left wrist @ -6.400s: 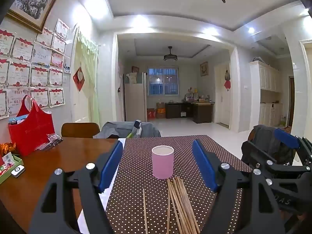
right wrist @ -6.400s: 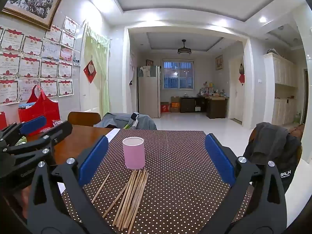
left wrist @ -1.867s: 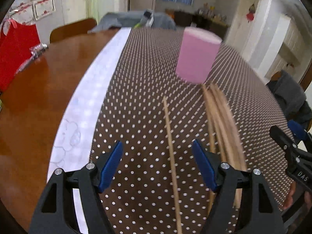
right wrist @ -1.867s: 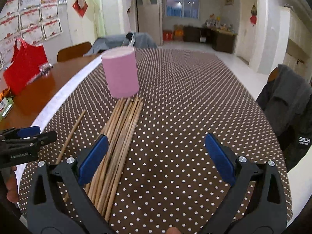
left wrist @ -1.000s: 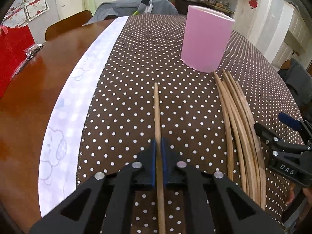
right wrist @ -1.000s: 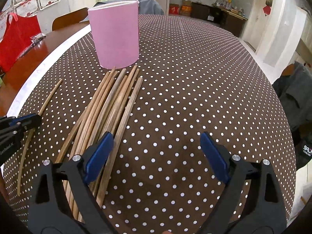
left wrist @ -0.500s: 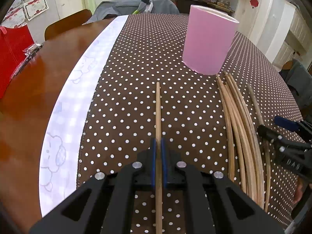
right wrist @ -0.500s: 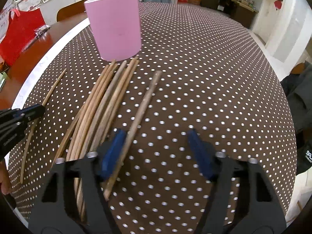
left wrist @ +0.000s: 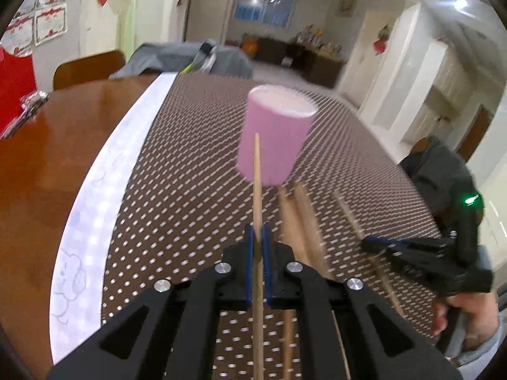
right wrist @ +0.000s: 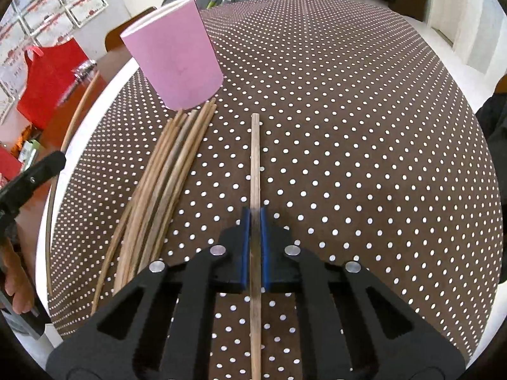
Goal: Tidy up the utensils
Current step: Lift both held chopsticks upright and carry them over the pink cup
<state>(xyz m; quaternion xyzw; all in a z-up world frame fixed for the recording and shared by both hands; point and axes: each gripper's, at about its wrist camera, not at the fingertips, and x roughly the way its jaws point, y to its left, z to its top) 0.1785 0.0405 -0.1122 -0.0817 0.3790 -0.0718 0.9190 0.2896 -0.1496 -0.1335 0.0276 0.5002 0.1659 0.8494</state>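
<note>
A pink cup [left wrist: 275,134] [right wrist: 175,55] stands upright on the brown dotted tablecloth [right wrist: 348,120]. My left gripper [left wrist: 257,247] is shut on a wooden chopstick [left wrist: 257,190], lifted off the cloth with its tip in front of the cup. My right gripper [right wrist: 255,221] is shut on another chopstick [right wrist: 255,164], whose far end points past the cup's right side. A bundle of several chopsticks [right wrist: 164,171] [left wrist: 301,221] lies on the cloth just below the cup, between the two grippers. In the right wrist view the left gripper [right wrist: 35,171] shows at the left edge with its chopstick [right wrist: 68,139].
A bare wooden table top [left wrist: 47,145] and a white cloth border [left wrist: 95,209] lie left of the dotted cloth. A red bag [right wrist: 47,76] stands at the far left. Chairs with grey jackets stand behind [left wrist: 190,58] and to the right [left wrist: 443,171]. A hand [left wrist: 465,319] holds the right gripper.
The right gripper closed on one chopstick and drew it rightward out of the bundle. The left gripper lifted its chopstick off the cloth and tilted up, bringing the room into view.
</note>
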